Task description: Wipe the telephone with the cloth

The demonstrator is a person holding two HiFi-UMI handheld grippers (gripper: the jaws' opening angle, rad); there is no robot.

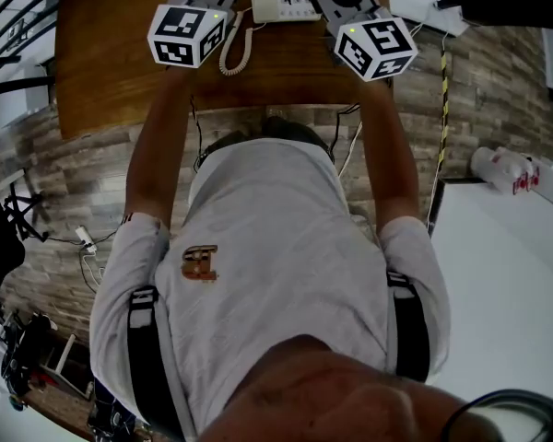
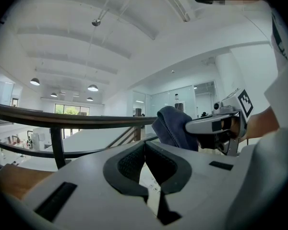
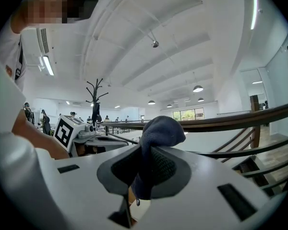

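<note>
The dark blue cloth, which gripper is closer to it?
Right. The right gripper pinches the dark blue cloth between its jaws. The left gripper sits beside it, apart from the cloth, its jaws together on nothing.

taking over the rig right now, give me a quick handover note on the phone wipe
Left gripper: fingers together, nothing in them, held by the telephone.
Right gripper: shut on the dark blue cloth, close beside the left one.
The telephone sits on the wooden table between both grippers, with its coiled cord hanging toward you.
Done: cloth is in hand. Whether any wiping has happened, can't tell.
Left: bring the cloth onto the phone and wipe.
</note>
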